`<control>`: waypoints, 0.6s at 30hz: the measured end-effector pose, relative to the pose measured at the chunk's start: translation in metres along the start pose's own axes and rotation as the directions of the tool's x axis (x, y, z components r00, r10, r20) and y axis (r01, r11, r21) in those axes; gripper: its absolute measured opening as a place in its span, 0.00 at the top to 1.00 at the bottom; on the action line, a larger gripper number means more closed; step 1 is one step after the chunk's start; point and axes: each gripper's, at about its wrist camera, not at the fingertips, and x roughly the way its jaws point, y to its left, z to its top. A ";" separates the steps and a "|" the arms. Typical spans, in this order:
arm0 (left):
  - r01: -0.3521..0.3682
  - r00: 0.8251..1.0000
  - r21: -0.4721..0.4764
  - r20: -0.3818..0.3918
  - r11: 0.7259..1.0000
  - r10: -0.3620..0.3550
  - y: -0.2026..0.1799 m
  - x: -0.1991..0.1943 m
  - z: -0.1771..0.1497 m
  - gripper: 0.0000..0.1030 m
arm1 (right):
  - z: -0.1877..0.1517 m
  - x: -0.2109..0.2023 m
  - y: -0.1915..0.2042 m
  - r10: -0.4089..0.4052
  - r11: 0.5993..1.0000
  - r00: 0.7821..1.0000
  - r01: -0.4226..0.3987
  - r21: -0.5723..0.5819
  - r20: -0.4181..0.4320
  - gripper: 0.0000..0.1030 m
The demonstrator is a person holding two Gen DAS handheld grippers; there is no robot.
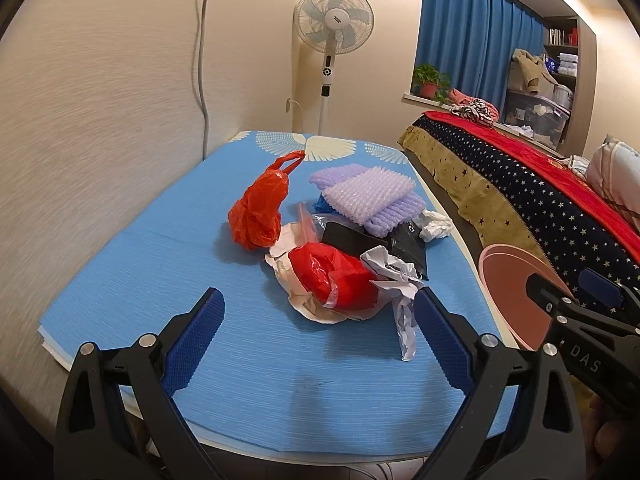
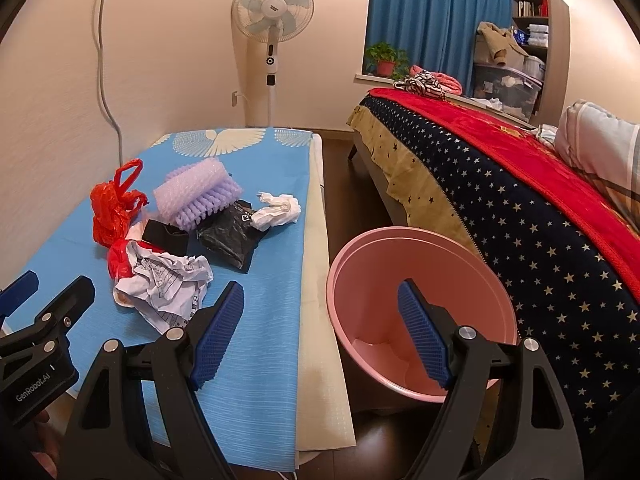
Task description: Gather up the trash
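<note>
A pile of trash lies on the blue table (image 1: 140,300): an orange-red plastic bag (image 1: 258,210), a red bag on white paper (image 1: 334,278), crumpled printed paper (image 1: 394,276), purple bubble wrap (image 1: 368,196), a black bag (image 1: 404,248) and white tissue (image 1: 436,224). My left gripper (image 1: 318,310) is open and empty, just short of the red bag. My right gripper (image 2: 322,300) is open and empty, above the gap between the table edge and a pink bin (image 2: 420,260). The pile also shows in the right wrist view: crumpled paper (image 2: 168,284), black bag (image 2: 230,236), tissue (image 2: 278,208).
A bed with a star-patterned cover (image 2: 520,208) stands right of the bin. A standing fan (image 2: 273,12), a cable on the wall (image 1: 204,60), blue curtains (image 2: 432,12) and a potted plant (image 2: 386,60) are behind. Dark floor (image 2: 336,168) lies between table and bed.
</note>
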 end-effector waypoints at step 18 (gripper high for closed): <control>0.003 1.000 -0.002 0.001 1.000 -0.003 -0.002 -0.002 0.000 0.11 | 0.001 -0.001 0.001 0.001 1.000 1.000 -0.001 -0.002 0.001 0.24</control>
